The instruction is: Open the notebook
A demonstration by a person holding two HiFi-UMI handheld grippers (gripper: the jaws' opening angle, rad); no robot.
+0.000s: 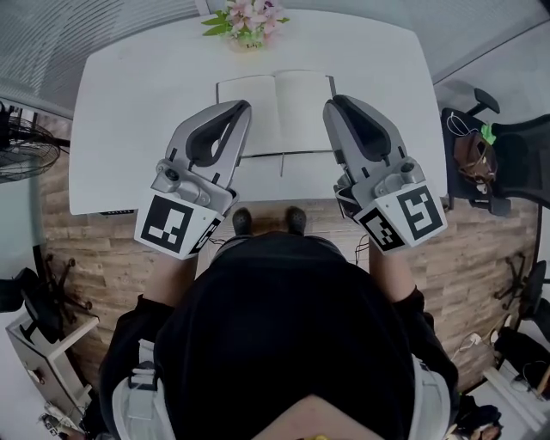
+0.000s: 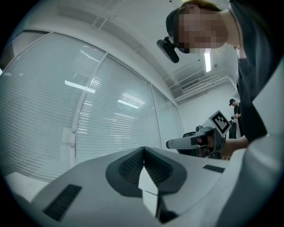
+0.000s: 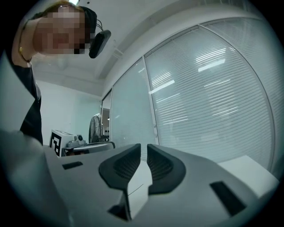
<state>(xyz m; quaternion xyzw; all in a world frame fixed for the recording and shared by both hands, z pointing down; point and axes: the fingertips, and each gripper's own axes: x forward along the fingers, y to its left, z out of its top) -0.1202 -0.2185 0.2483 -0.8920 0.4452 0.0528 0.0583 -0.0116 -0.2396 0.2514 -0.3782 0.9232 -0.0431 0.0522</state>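
Observation:
The notebook (image 1: 284, 112) lies open and flat on the white table (image 1: 120, 129), with blank pages on both sides of its spine. Both grippers are held up above its near corners and point level towards the window blinds, so neither gripper view shows the notebook. My left gripper (image 1: 243, 105) (image 2: 143, 149) has its jaws together with nothing in them. My right gripper (image 1: 331, 103) (image 3: 143, 145) shows a narrow gap between its pads, and nothing sits in that gap. Each gripper also appears small in the other's view.
A pot of pink flowers (image 1: 247, 19) stands at the table's far edge, just behind the notebook. A floor fan (image 1: 21, 146) is off the table's left end. A black chair (image 1: 507, 163) with a bag is at the right end. Glass walls with blinds (image 3: 213, 102) lie ahead.

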